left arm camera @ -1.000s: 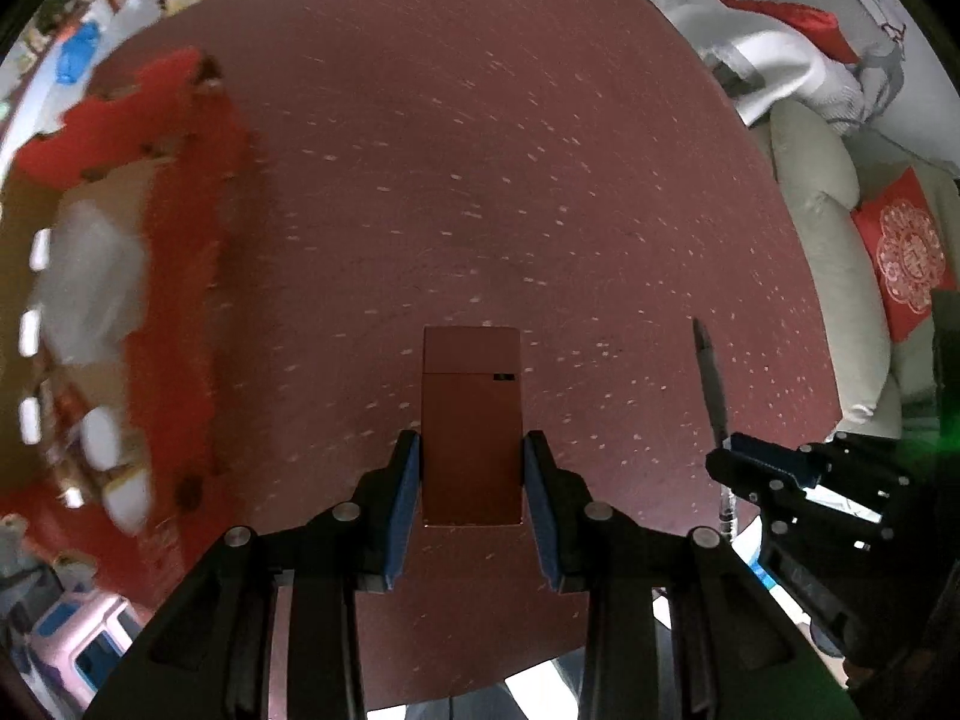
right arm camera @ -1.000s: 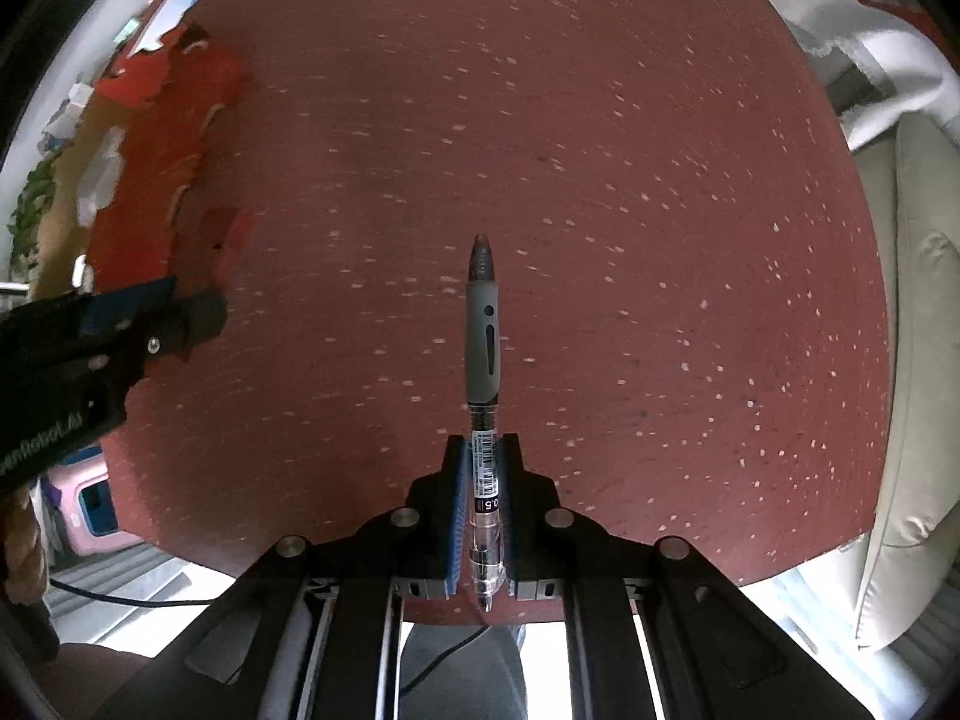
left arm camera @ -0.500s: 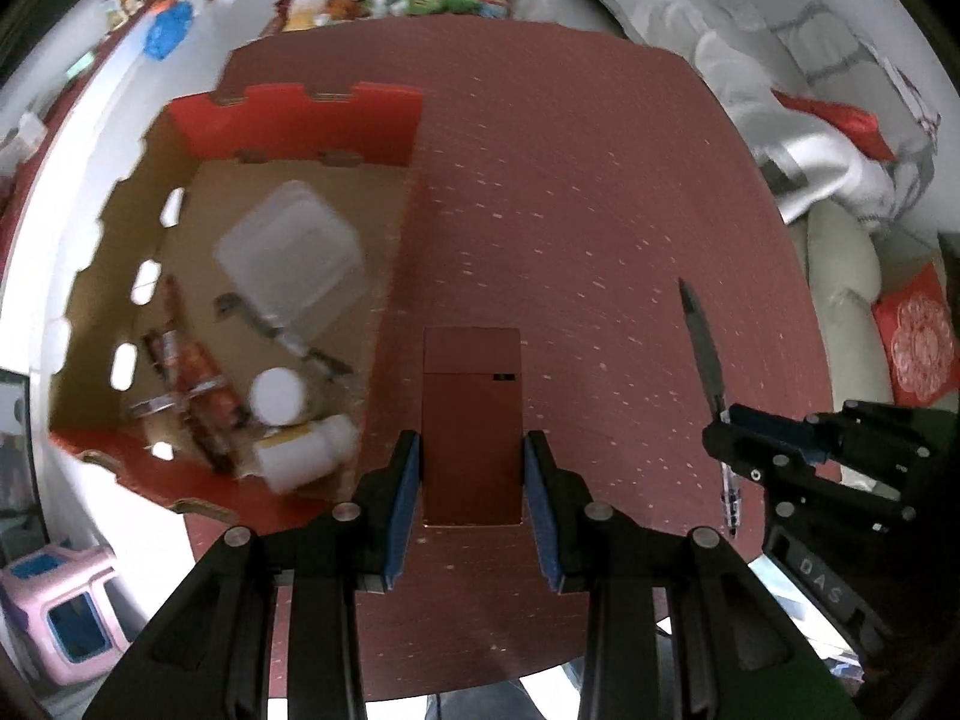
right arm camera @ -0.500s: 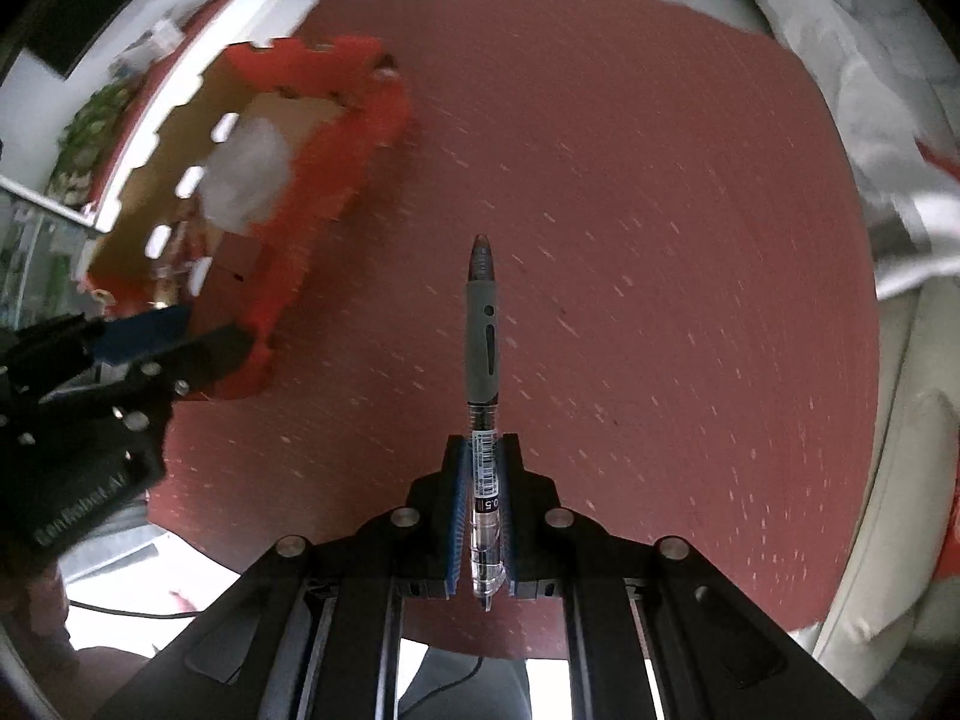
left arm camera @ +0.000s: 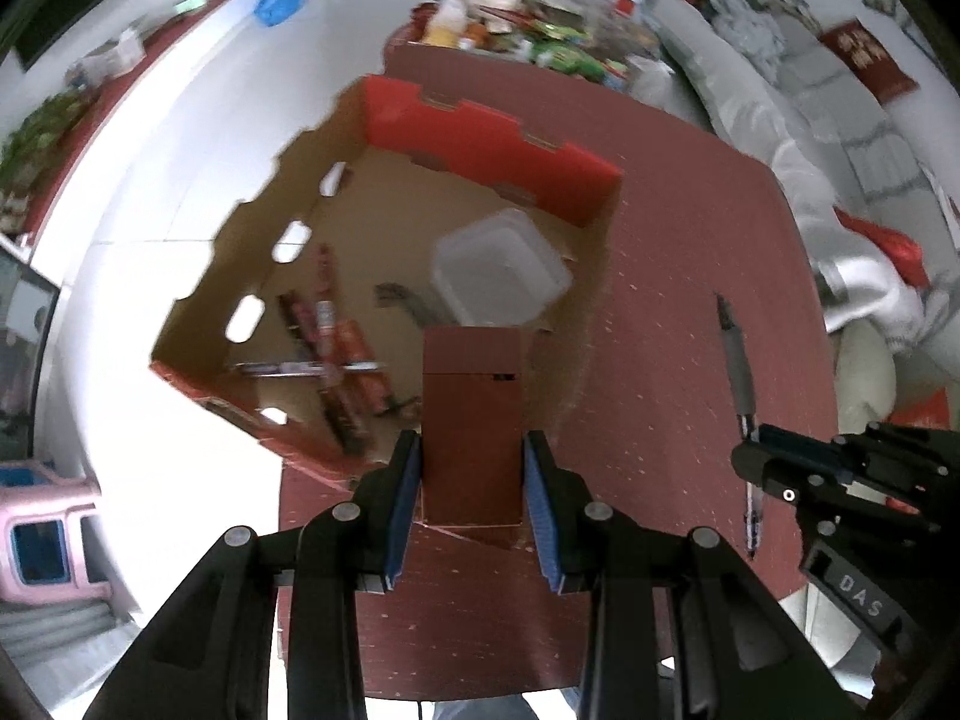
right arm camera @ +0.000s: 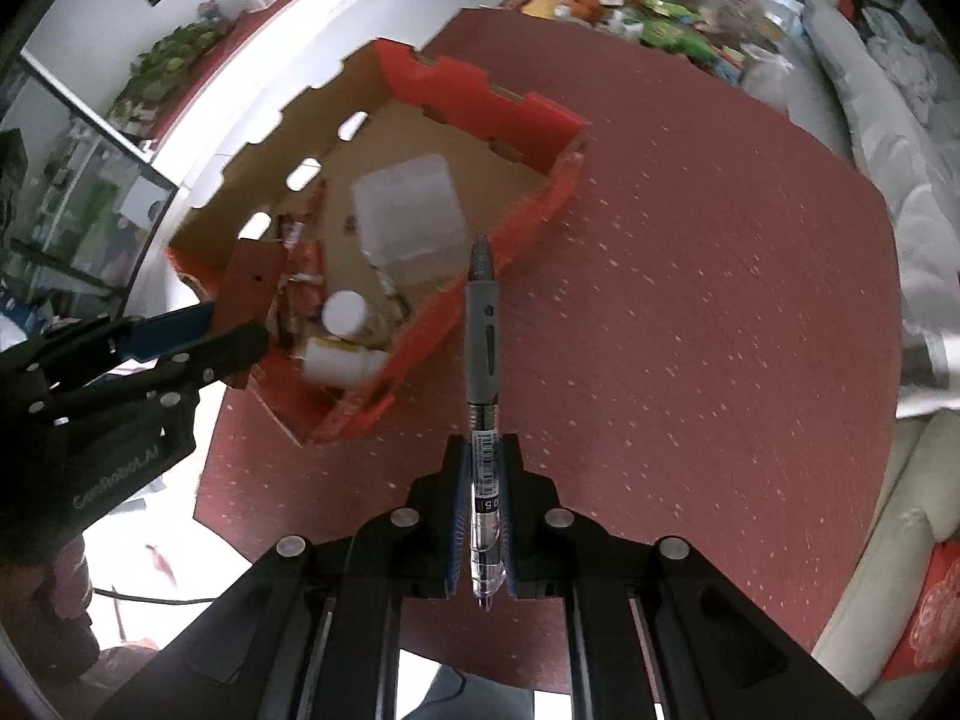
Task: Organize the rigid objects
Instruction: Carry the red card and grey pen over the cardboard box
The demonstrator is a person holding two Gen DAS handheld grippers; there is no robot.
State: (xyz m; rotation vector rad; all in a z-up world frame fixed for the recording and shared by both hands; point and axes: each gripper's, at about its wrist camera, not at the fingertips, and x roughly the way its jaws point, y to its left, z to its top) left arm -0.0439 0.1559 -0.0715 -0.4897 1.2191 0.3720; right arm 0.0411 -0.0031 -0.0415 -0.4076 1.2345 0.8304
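Note:
My left gripper (left arm camera: 472, 468) is shut on a dark red flat box (left arm camera: 471, 420) and holds it above the near corner of an open red cardboard box (left arm camera: 480, 138). The same red box (right arm camera: 249, 282) shows in the right wrist view, in the left gripper (right arm camera: 198, 330). My right gripper (right arm camera: 483, 480) is shut on a grey pen (right arm camera: 482, 336) that points forward, its tip near the cardboard box's (right arm camera: 480, 90) right wall. The right gripper (left arm camera: 780, 462) and pen (left arm camera: 737, 360) also show at the right of the left wrist view.
The cardboard box holds a clear plastic container (left arm camera: 498, 270), white bottles (right arm camera: 342, 312), red packets (left arm camera: 336, 336) and small tools. It stands on a dark red speckled table (right arm camera: 690, 276). A sofa with cushions (left arm camera: 840, 150) lies right. Clutter (right arm camera: 630, 6) sits beyond the far table edge.
Both grippers have moved left toward the cardboard box, keeping their loads. The dark red box is now over the cardboard box's near corner, and the pen tip is by its right wall.

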